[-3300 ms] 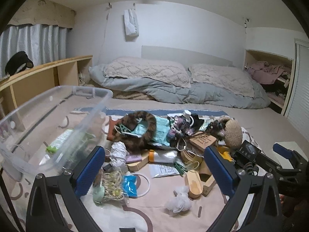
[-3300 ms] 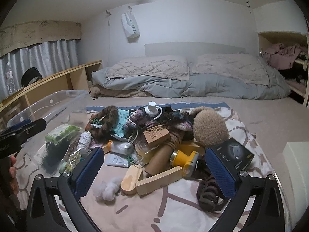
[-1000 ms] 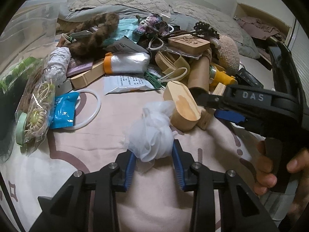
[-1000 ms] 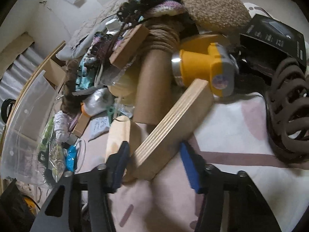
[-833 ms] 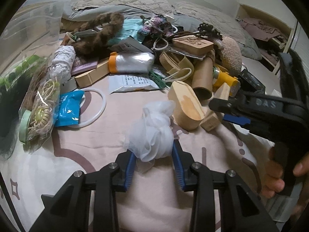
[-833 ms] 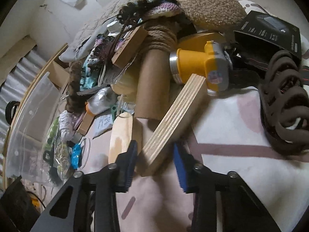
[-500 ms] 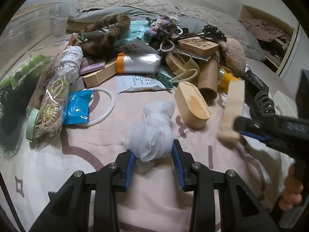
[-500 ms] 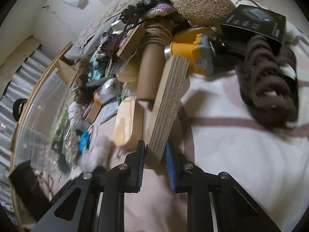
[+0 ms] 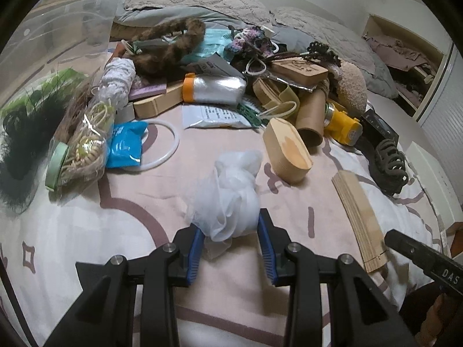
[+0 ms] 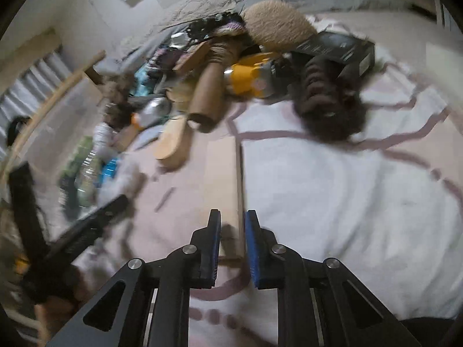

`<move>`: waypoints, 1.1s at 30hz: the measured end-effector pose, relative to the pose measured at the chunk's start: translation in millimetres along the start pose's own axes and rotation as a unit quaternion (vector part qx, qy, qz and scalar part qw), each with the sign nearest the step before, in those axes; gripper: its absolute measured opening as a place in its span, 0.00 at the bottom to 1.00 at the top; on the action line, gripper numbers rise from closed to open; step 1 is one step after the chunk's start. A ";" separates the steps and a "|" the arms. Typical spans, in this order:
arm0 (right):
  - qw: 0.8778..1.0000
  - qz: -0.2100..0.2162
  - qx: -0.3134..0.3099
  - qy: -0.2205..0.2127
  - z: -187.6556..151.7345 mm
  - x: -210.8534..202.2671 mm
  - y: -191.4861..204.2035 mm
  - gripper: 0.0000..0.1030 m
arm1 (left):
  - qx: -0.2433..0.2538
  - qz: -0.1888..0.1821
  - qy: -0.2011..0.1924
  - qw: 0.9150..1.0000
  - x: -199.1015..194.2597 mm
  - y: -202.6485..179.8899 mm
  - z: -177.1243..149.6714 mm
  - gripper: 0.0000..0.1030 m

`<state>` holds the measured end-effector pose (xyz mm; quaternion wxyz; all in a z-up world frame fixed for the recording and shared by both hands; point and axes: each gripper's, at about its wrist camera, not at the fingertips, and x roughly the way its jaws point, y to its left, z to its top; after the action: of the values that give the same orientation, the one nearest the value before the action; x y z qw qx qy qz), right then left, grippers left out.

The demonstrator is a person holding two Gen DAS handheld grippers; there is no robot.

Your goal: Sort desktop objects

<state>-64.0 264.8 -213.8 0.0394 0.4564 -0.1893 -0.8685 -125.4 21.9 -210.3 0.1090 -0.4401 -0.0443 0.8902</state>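
The scene was a bedroom, and my work surface was a bed spread with a pink-and-white patterned blanket (image 9: 86, 231), grey pillows behind it. Clutter was heaped at twelve o'clock in my left wrist view.

My left gripper (image 9: 230, 243) was pinching a white puff of crumpled mesh netting (image 9: 228, 199) at its lower end, the blue pads pressed into both sides. I judged it very light and soft, likely to squash and slip out, so a hold low on its bunched middle seemed best.

My right gripper (image 10: 231, 240) was closed on the near end of a pale plywood plank (image 10: 224, 179), which pointed away towards twelve o'clock. From the left view the plank (image 9: 358, 217) sat at three o'clock, held just clear of the blanket. I judged it stiff, light and smooth, prone to swing when gripped so near one end.

A clear plastic storage bin (image 9: 58, 23) stood at ten o'clock. Through its wall I made out something green and a dark feathery tuft, though I could not tell whether these were inside it or beside it.
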 end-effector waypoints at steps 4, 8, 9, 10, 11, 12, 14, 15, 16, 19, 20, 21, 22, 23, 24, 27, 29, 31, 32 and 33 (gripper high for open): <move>0.999 -0.019 -0.016 -0.029 4.8 -3.6 4.8 0.18 | 0.004 0.003 -0.003 1.000 -1.1 -0.5 -0.2 0.35; 0.998 -0.023 -0.051 -0.030 5.1 1.6 15.6 0.18 | -0.003 -0.001 0.004 1.000 1.0 2.3 -0.2 0.35; 0.998 -0.024 -0.054 -0.028 4.3 4.5 18.0 0.18 | -0.004 -0.003 0.005 1.000 1.4 3.0 -0.1 0.35; 0.998 -0.026 -0.057 -0.027 3.9 7.6 20.0 0.18 | -0.007 -0.005 0.006 1.000 1.5 3.7 0.2 0.35; 0.997 -0.030 -0.059 -0.026 3.0 10.1 21.2 0.18 | -0.009 -0.007 0.007 1.000 1.4 4.2 0.3 0.35; 0.997 -0.034 -0.061 -0.028 2.4 11.5 22.1 0.18 | -0.010 -0.009 0.007 1.000 1.3 4.8 0.3 0.35; 0.997 -0.036 -0.065 -0.034 1.8 10.5 23.8 0.18 | -0.015 -0.014 0.009 1.000 1.8 6.0 0.2 0.35; 0.996 -0.036 -0.066 -0.037 2.0 9.9 24.2 0.19 | -0.019 -0.017 0.011 1.000 2.1 7.1 0.5 0.35; 0.996 -0.036 -0.066 -0.040 2.1 9.3 24.2 0.20 | -0.022 -0.020 0.011 0.999 2.4 7.8 0.6 0.35; 0.996 -0.037 -0.057 -0.058 2.0 4.9 23.6 0.75 | -0.028 -0.025 0.015 0.999 4.0 9.0 1.4 0.37; 0.995 -0.039 -0.053 -0.075 1.5 0.3 23.3 0.82 | -0.028 -0.026 0.016 0.999 4.4 9.0 1.8 0.38; 0.993 -0.039 -0.054 -0.095 1.6 -5.1 24.1 0.82 | -0.028 -0.026 0.015 0.999 4.5 9.0 1.9 0.38; 0.992 -0.042 -0.060 -0.105 2.3 -7.6 25.9 0.82 | -0.027 -0.026 0.014 0.999 5.0 8.6 2.2 0.39; 0.991 -0.045 -0.067 -0.110 3.6 -8.3 27.6 0.82 | -0.027 -0.027 0.014 0.999 5.7 8.1 2.8 0.42; 0.990 -0.047 -0.070 -0.110 4.9 -6.9 28.7 0.82 | -0.027 -0.027 0.014 0.999 6.7 7.7 3.9 0.46; 0.992 -0.048 -0.077 -0.089 6.3 5.2 31.4 0.82 | -0.029 -0.030 0.014 0.999 9.8 7.2 7.1 0.52; 0.993 -0.051 -0.082 -0.073 5.9 15.3 33.4 0.80 | -0.028 -0.029 0.015 0.999 11.5 6.7 8.1 0.54; 0.993 -0.055 -0.085 -0.064 4.6 23.0 34.9 0.70 | -0.028 -0.029 0.016 0.999 12.8 6.9 9.3 0.54; 0.993 -0.058 -0.086 -0.058 4.2 27.0 35.1 0.65 | -0.028 -0.029 0.017 0.999 13.6 7.2 10.0 0.54; 0.993 -0.065 -0.088 -0.052 3.6 31.8 35.2 0.62 | -0.029 -0.029 0.017 0.999 14.2 7.5 10.6 0.54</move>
<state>-89.0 225.7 -223.9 0.0131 0.4170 -0.0841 -0.9049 -143.4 18.1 -216.1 0.1227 -0.4569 -0.0805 0.8773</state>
